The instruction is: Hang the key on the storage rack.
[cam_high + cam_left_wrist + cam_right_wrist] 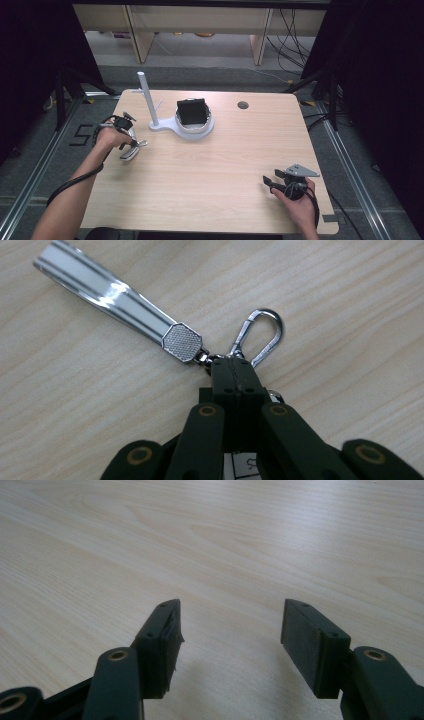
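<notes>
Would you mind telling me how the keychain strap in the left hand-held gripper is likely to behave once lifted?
The strap looks like a flexible loop, so it will probably dangle. It joins at a small swivel beside the carabiner clip, so both may swing. Its glossy surface suggests slipperiness.

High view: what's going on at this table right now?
A person works at a wooden table with a gripper in each hand. The left gripper is shut on a keychain, pinching it where the white-and-silver strap and the metal clasp meet; strap and clasp lie against the tabletop. The right gripper sits open near the table's right front, holding nothing. Farther back stands a white stand with an upright post, a dark box on its base.
</notes>
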Demonstrator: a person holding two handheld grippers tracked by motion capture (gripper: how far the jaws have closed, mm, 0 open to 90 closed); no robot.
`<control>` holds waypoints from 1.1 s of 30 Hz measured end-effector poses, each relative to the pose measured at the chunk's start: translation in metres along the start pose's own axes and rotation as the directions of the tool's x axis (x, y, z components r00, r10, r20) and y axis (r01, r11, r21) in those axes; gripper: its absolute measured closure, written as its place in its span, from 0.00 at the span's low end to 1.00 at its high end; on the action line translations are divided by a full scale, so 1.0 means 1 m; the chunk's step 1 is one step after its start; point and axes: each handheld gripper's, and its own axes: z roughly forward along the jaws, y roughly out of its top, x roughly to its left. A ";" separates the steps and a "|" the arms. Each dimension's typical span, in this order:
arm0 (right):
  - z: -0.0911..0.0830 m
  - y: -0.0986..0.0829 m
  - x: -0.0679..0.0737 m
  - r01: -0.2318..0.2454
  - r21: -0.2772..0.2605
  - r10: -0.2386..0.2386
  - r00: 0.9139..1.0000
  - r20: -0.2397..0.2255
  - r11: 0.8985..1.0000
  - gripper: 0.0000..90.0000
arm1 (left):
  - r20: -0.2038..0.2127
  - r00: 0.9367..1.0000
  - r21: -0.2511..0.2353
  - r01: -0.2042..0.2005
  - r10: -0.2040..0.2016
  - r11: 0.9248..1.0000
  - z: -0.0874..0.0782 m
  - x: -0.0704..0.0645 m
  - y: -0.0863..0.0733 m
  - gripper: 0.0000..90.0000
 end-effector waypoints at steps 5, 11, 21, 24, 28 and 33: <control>0.000 0.000 0.000 0.003 0.000 -0.003 1.000 0.007 1.000 0.47 | -0.009 0.999 -0.062 0.031 -0.031 0.998 -0.002 0.002 0.000 0.92; 0.001 0.000 -0.001 0.014 -0.011 -0.014 1.000 0.010 1.000 0.47 | -0.037 0.994 -0.059 -0.103 0.101 0.993 0.000 -0.003 0.005 0.72; 0.002 0.000 0.000 -0.002 -0.008 0.002 1.000 0.001 1.000 0.47 | -0.006 0.980 -0.014 -0.199 0.199 0.980 0.009 -0.008 0.009 0.67; 0.000 0.000 0.000 0.002 -0.003 -0.002 1.000 0.001 1.000 0.47 | -0.011 0.985 -0.007 -0.173 0.173 0.985 0.010 -0.007 0.008 0.69; 0.002 0.000 0.000 -0.001 -0.009 0.002 1.000 0.001 1.000 0.47 | -0.022 0.989 0.016 -0.149 0.149 0.989 0.009 -0.005 0.006 0.73; 0.001 0.000 0.000 0.013 -0.021 -0.013 1.000 -0.002 1.000 0.47 | 0.008 0.994 0.006 -0.105 0.105 0.994 0.010 -0.001 0.005 0.76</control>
